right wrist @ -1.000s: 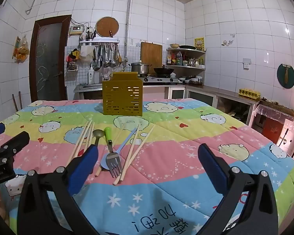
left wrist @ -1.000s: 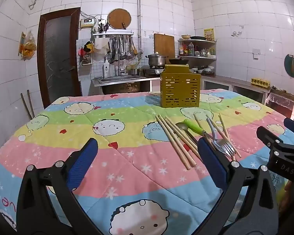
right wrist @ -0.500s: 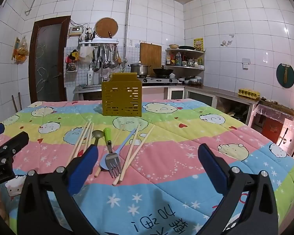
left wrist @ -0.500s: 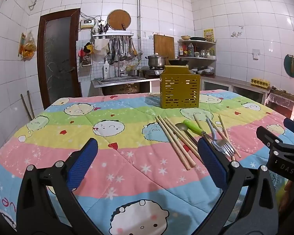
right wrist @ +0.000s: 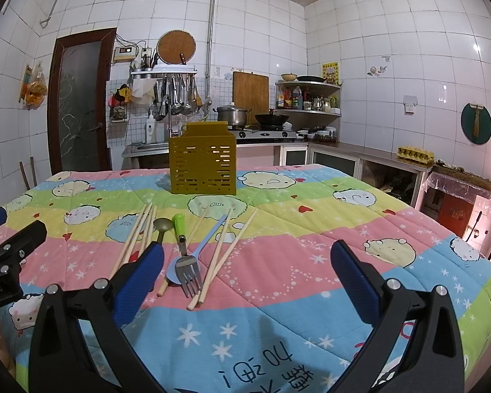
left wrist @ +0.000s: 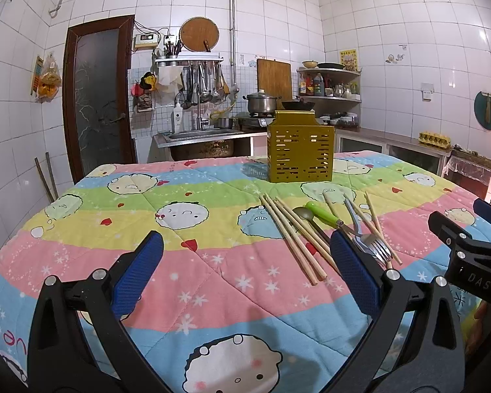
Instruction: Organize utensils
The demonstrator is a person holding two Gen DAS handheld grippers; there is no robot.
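Both tongs spread and empty above the quilt-covered desk; utensils not yet touched.

Ahead of the left tongs (left wrist: 242, 271) and right tongs (right wrist: 245, 271): overlapping fork (right wrist: 187, 270), spoons and chopsticks (left wrist: 293, 239), judged light, stiff, slippery; grip mid-handle. Beyond, the yellow holder (right wrist: 203, 160); its inside is hidden.

Black tool (left wrist: 245, 270) frames — blue ribbed pads (left wrist: 137, 271), silver screws.
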